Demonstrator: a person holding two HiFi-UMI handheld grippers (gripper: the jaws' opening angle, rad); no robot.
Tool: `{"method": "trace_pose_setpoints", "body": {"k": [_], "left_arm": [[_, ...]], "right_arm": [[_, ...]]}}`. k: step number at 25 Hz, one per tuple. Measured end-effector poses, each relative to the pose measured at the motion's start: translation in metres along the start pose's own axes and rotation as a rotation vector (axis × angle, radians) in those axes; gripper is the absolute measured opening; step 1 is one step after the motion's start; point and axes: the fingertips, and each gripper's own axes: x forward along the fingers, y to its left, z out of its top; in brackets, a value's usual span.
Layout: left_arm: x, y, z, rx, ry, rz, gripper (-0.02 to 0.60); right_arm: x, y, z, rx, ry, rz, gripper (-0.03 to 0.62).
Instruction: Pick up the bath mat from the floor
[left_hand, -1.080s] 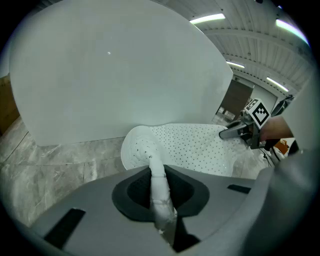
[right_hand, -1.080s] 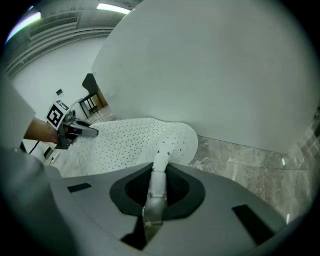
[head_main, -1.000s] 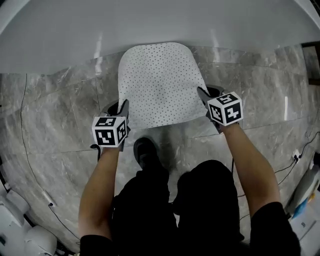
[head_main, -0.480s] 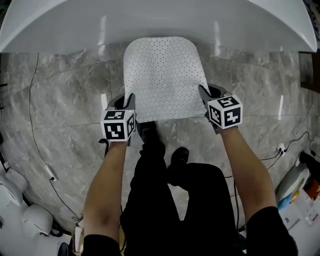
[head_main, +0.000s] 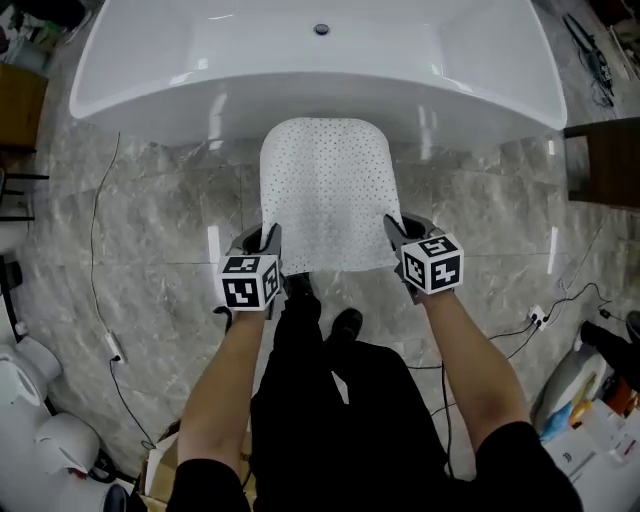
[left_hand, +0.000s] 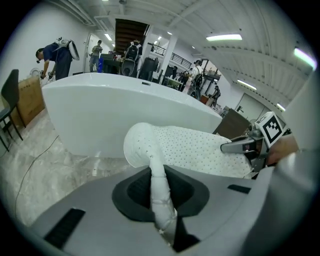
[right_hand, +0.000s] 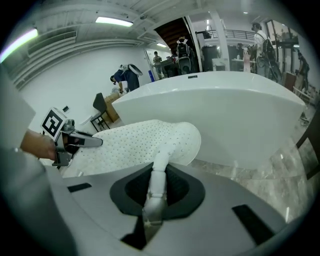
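Pickup is looking all but finished. Nearest the person, just past the dark shoes (head_main: 345, 325), the left gripper (head_main: 268, 238) is pinching the near left corner of the bath mat (head_main: 325, 190), with its jaws pressed tight on a bunched fold of the white material. The right gripper (head_main: 396, 230) is clamping the near right corner in the same way. Beyond them the dotted mat is stretching away between the two grips, and in the head view its rounded far end is overlapping the rim of the white bathtub (head_main: 150, 60). Both gripper views are showing marble floor (head_main: 150, 210) beneath that far end, so the mat seems to be hanging clear of the ground. What is remaining, I judge, is only carrying it off or setting it down somewhere.
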Motion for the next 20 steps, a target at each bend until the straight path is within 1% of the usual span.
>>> {"method": "trace_pose_setpoints", "body": {"k": [5,9,13,17,18,20], "left_arm": [[-0.059,-0.032,0.034,-0.009,-0.056,0.01,0.049],[-0.103,-0.061,0.058,0.011,-0.089,0.003,0.049],[-0.145,-0.069,0.084,0.027,-0.134,0.009,0.049],[-0.182,-0.07,0.111,0.017,-0.184,0.008,0.049],[-0.189,-0.07,0.12,0.025,-0.198,0.011,0.049],[-0.203,-0.072,0.136,0.065,-0.217,0.028,0.049]], "right_arm": [[-0.062,0.016,0.039,-0.013,-0.061,-0.008,0.041],[-0.112,0.023,0.058,0.003,-0.1,-0.008,0.041],[-0.144,0.039,0.086,0.035,-0.161,0.01,0.041],[-0.169,0.058,0.109,0.074,-0.193,0.02,0.041],[-0.175,0.061,0.116,0.077,-0.203,0.026,0.041],[-0.185,0.07,0.129,0.088,-0.229,0.044,0.042]]}}
